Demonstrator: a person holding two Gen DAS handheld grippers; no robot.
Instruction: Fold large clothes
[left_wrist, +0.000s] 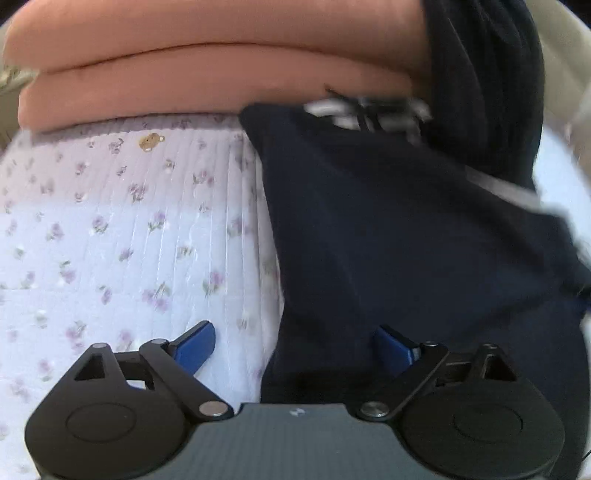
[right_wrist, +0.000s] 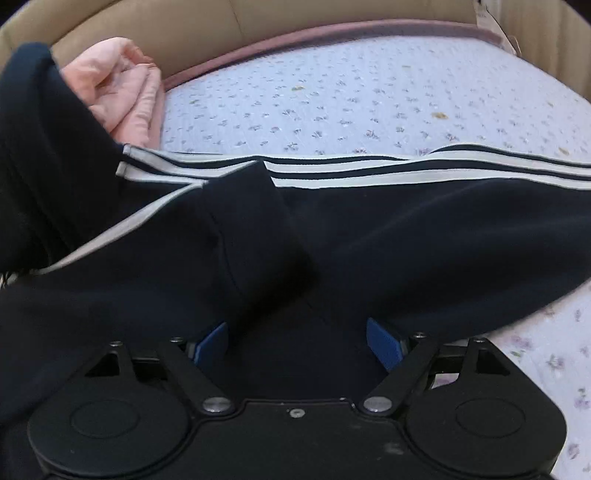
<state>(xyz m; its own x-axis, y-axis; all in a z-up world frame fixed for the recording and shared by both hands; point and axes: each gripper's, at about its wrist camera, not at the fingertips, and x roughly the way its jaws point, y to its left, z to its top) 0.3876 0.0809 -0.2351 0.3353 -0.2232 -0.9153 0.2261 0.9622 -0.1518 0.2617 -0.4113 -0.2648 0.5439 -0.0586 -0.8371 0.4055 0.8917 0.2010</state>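
Two grippers spread wide, nothing clamped, over a navy garment on the bed.
Left wrist view: left gripper (left_wrist: 295, 345) is hanging with jaws apart over the navy garment (left_wrist: 388, 229) edge, beside the floral sheet (left_wrist: 110, 229) and orange bedding (left_wrist: 207, 74). Right wrist view: right gripper (right_wrist: 301, 341) is straddling soft, limp cloth by the white stripes (right_wrist: 369, 177); likely light, so pinching a seam or hem looks best.
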